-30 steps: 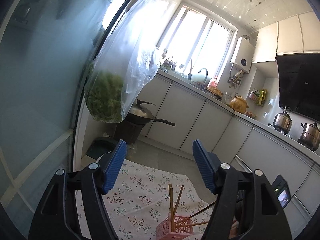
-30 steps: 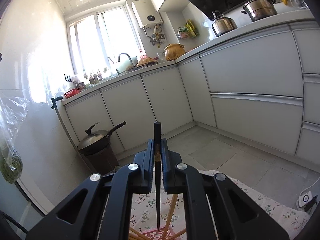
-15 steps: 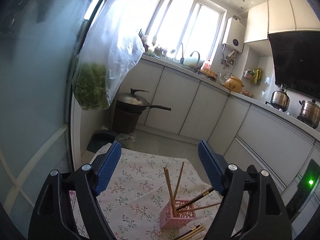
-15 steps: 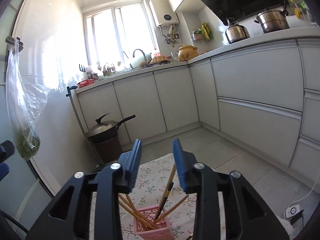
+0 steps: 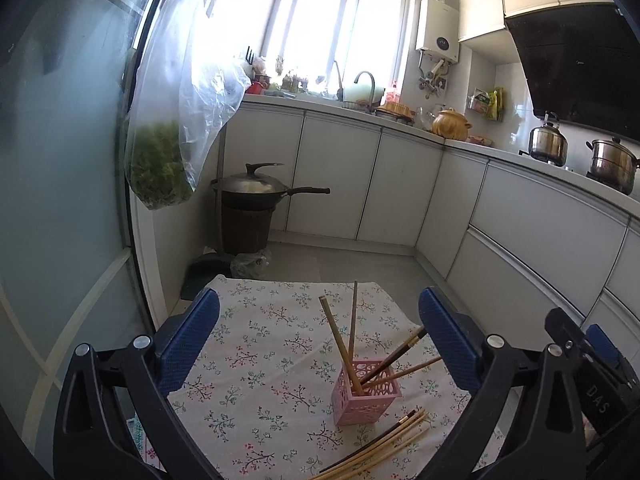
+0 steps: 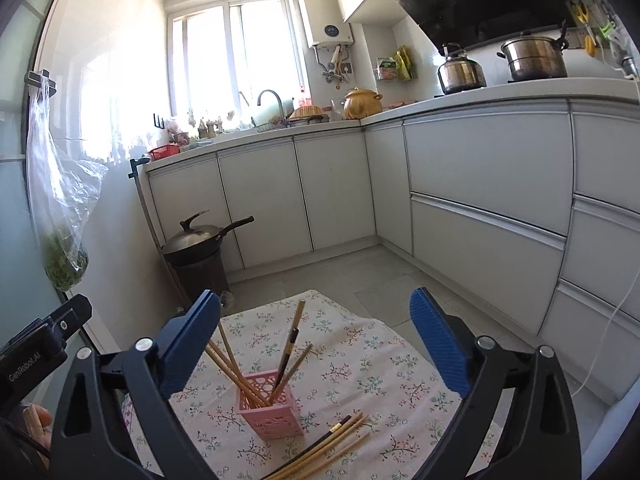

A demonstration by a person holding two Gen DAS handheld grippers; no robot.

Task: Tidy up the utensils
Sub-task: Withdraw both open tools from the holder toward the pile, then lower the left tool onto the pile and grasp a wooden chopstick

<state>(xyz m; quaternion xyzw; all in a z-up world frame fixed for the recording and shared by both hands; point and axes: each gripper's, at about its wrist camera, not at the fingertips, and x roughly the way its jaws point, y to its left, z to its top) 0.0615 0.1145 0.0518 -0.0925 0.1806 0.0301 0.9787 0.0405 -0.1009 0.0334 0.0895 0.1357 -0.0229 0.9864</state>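
Left gripper: your jaws are opening and already stand wide, with nothing pressed between the blue pads.
Right gripper: your jaws are opening too, spread wide, and the pads touch nothing (the black chopstick stands free in the holder).
Holder: in your left view the pink cut-out box sits below and between your fingers, nearer the right one; in your right view it sits below the gap, nearer your left finger.
Chopsticks in holder: you see several wooden sticks standing tilted in the box, fanning up toward the gap between your fingers; two lean out toward your left gripper's right finger.
Black chopstick: dark with a pale upper part, it stands in the box among the wooden ones, pointing up into your right gripper's gap.
Loose chopsticks: a bundle lies flat on the cloth just beside the holder, on the near side, toward your right finger in both views; one of them is dark.
Cloth: the floral cloth spreads under both your grippers and carries the holder and the bundle.
Other gripper: the edge of your right one shows beyond your left gripper's right finger (only its black body is visible).
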